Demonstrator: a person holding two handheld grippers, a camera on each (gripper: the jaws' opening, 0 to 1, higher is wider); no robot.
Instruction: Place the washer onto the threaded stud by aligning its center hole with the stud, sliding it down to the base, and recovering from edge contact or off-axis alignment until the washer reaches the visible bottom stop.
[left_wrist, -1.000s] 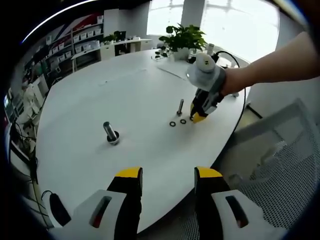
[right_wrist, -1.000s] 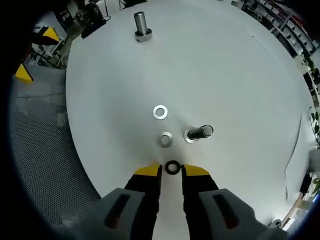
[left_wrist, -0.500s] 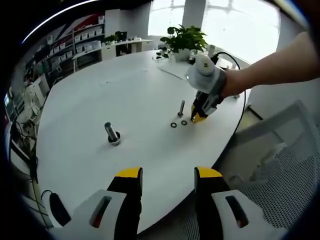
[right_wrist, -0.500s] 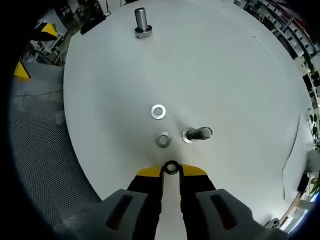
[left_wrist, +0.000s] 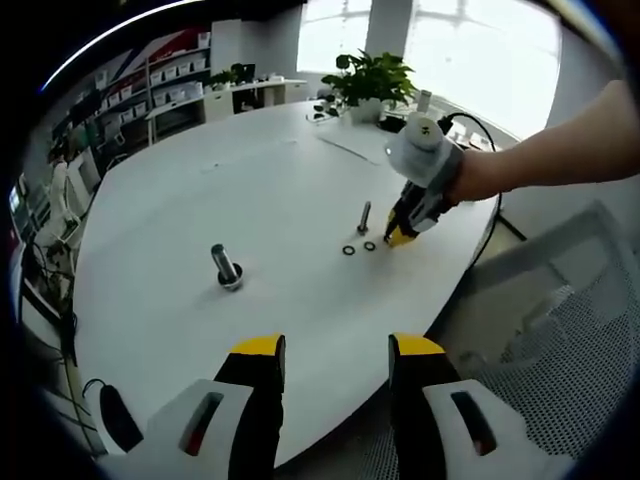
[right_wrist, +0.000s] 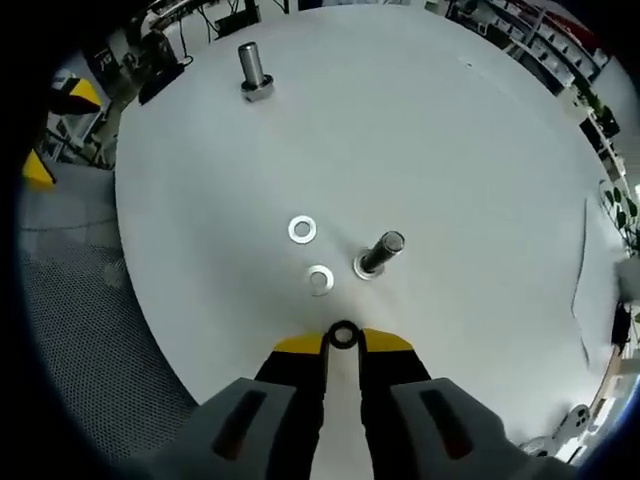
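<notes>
My right gripper (right_wrist: 343, 344) is shut on a small black washer (right_wrist: 333, 335), held on edge between the yellow fingertips, above the white table (right_wrist: 470, 170). The short threaded stud (right_wrist: 378, 254) stands upright just ahead and slightly right of the washer. In the left gripper view, a hand holds the right gripper (left_wrist: 400, 236) next to the stud (left_wrist: 364, 216). My left gripper (left_wrist: 326, 352) is open with nothing in it, near the table's front edge.
Two silver washers (right_wrist: 302, 229) (right_wrist: 320, 278) lie flat left of the stud. A larger bolt (right_wrist: 252, 70) stands farther off; it is also in the left gripper view (left_wrist: 224, 266). A mesh chair (left_wrist: 560, 340) sits beside the table edge. Plants (left_wrist: 372, 75) stand at the far side.
The right gripper's jaws closed on the black washer and rose from the table with it; the stud and silver washers now look farther away. The left gripper stayed put.
</notes>
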